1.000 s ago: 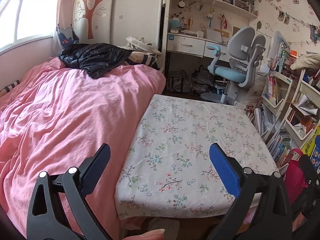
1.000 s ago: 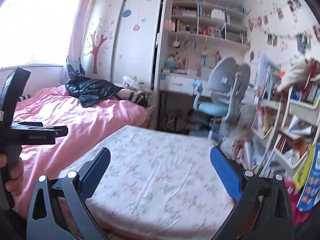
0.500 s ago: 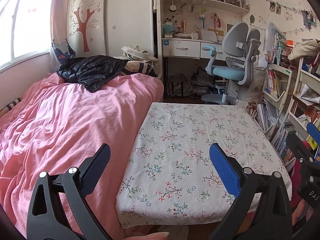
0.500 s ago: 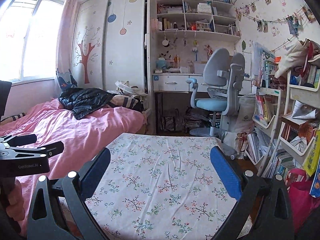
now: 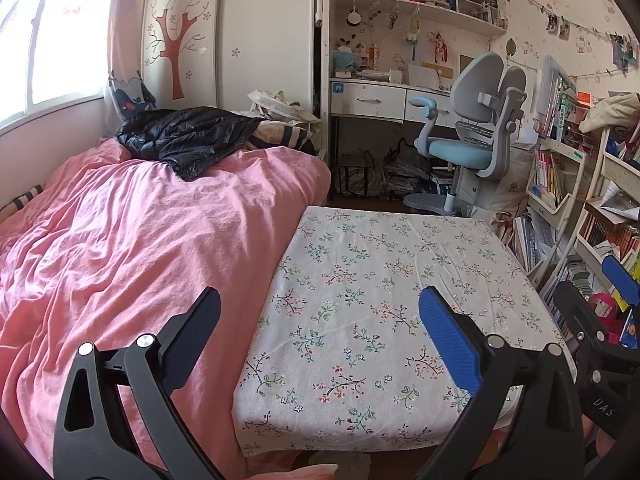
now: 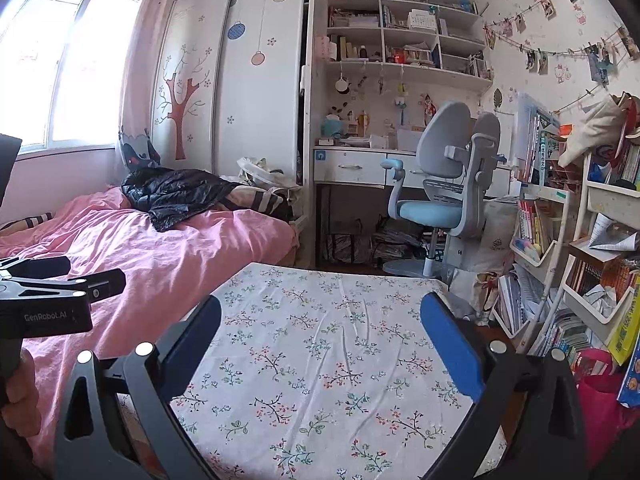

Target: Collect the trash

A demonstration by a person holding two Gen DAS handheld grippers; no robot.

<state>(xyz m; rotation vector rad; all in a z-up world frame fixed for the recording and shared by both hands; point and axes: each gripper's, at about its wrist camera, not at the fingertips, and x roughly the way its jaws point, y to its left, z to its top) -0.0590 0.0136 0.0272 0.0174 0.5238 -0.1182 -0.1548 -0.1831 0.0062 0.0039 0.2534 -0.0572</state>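
Observation:
My left gripper (image 5: 320,332) is open and empty, held above the near edge of a low table with a floral cloth (image 5: 380,292). My right gripper (image 6: 320,340) is open and empty, held above the same floral cloth (image 6: 320,340). The left gripper shows at the left edge of the right wrist view (image 6: 60,284). The right gripper shows at the right edge of the left wrist view (image 5: 600,320). No loose trash shows on the cloth. A black plastic bag or jacket (image 5: 188,136) lies on the far end of the pink bed (image 5: 132,240).
A grey and blue desk chair (image 5: 468,148) stands beyond the table before a white desk (image 5: 372,100). Bookshelves with books and crumpled paper (image 6: 600,264) line the right side. Bags (image 5: 360,176) sit under the desk. A white wardrobe (image 6: 240,92) stands behind the bed.
Both views have tilted up and steadied. The right gripper has come into the left wrist view at the right edge. Both grippers stay open.

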